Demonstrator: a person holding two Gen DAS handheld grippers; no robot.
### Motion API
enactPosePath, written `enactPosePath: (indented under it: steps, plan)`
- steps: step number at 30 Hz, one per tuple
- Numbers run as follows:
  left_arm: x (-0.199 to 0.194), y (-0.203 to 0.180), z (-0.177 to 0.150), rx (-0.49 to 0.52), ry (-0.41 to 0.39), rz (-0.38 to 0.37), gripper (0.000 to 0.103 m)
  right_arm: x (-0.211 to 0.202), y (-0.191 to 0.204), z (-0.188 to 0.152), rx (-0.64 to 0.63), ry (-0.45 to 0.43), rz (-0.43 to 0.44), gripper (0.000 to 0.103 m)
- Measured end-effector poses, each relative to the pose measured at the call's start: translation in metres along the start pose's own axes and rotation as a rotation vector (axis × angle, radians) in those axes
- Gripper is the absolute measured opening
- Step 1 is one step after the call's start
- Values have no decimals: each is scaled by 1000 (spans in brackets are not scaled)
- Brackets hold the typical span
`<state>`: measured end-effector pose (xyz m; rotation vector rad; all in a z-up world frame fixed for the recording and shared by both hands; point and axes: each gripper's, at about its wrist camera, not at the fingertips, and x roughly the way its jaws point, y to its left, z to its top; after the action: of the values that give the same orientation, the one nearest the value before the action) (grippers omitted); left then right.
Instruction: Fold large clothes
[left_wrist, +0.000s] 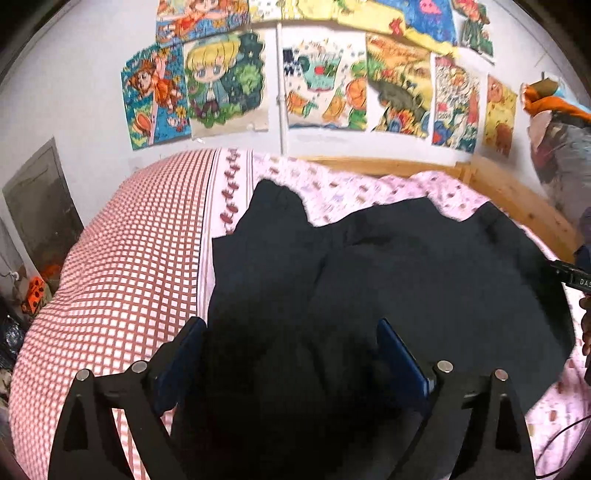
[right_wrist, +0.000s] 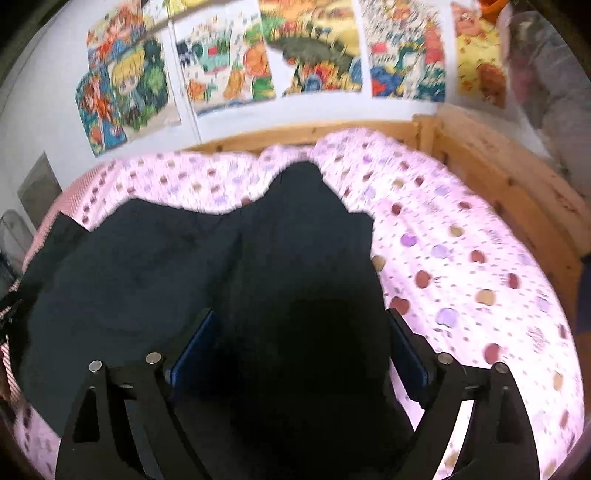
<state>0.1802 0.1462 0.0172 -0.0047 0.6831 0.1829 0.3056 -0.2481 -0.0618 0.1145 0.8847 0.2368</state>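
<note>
A large dark garment (left_wrist: 406, 277) lies spread with wrinkles on a pink dotted bedsheet (left_wrist: 362, 184). My left gripper (left_wrist: 291, 323) hovers over the garment's near left part, open, its blue pads wide apart and not pressing the cloth. In the right wrist view the same garment (right_wrist: 147, 266) runs from the left to the centre, with a peak of cloth toward the far side. My right gripper (right_wrist: 302, 313) is open over the garment's right edge, nothing pinched between its pads. The near hem is hidden under both grippers.
A red-and-white checked quilt (left_wrist: 129, 258) bulges at the garment's left. A wooden bed frame (right_wrist: 498, 177) borders the far and right sides. Colourful posters (left_wrist: 221, 81) cover the wall. Bare pink sheet (right_wrist: 461, 266) lies right of the garment. Clutter sits by the floor at left (left_wrist: 33, 295).
</note>
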Motion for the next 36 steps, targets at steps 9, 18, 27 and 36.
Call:
enactPosePath:
  steps: [9, 18, 27, 36]
  plan:
    - [-106, -25, -25, -8, -192, -26, 103, -105, 35, -20, -65, -179, 66, 100]
    - [-150, -21, -65, -101, -266, -42, 103, -177, 54, -75, -131, -345, 103, 101]
    - [-158, -13, -96, -119, -275, 1, 103, -196, 73, -112, -203, -384, 126, 101]
    - [-148, -22, -108, -46, -240, -9, 103, -179, 89, -126, -254, -300, 150, 101]
